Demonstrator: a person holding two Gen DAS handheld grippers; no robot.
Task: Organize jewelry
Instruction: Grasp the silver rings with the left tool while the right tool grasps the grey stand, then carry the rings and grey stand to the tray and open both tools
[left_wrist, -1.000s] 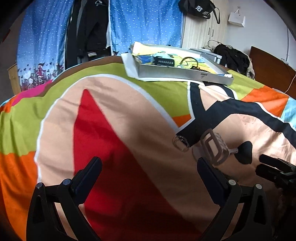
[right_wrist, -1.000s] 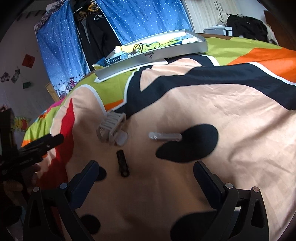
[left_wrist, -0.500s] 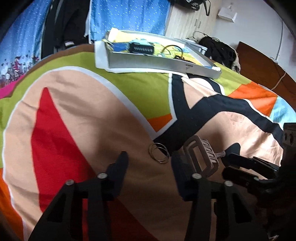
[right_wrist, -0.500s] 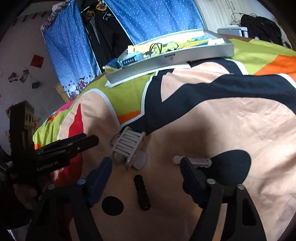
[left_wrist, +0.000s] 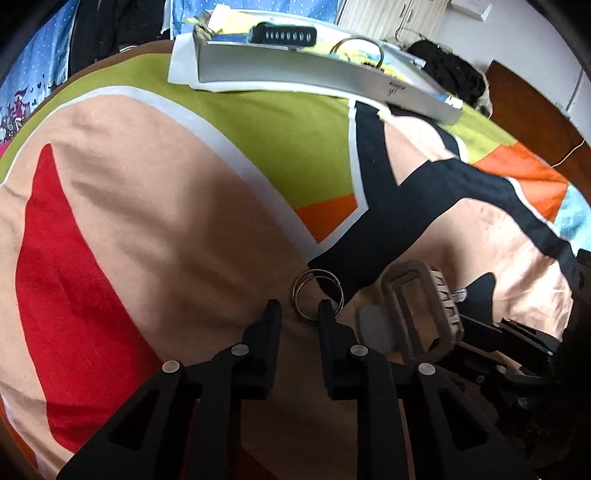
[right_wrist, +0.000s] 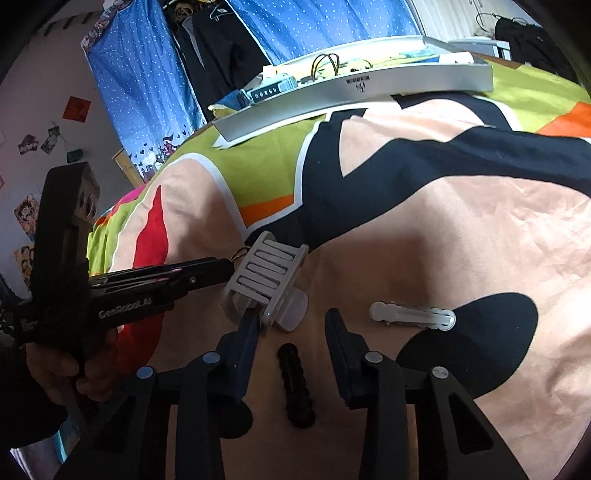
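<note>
Thin metal bangles lie on the bedspread just ahead of my left gripper. Its jaws are partly closed, with a narrow gap, and the right fingertip overlaps the bangles' near rim. A grey claw hair clip lies right of them and shows in the right wrist view. My right gripper is open around a black ribbed clip. A white snap clip lies to its right. A silver tray holding jewelry sits far back.
The patterned bedspread covers the whole work surface. The tray holds a black clip and a bangle. Blue curtains and dark clothes hang behind the bed. A wooden headboard stands at the right.
Both grippers moved forward and down toward the items. The left jaws narrowed a lot and now reach the bangles. The right jaws narrowed around the black clip.
</note>
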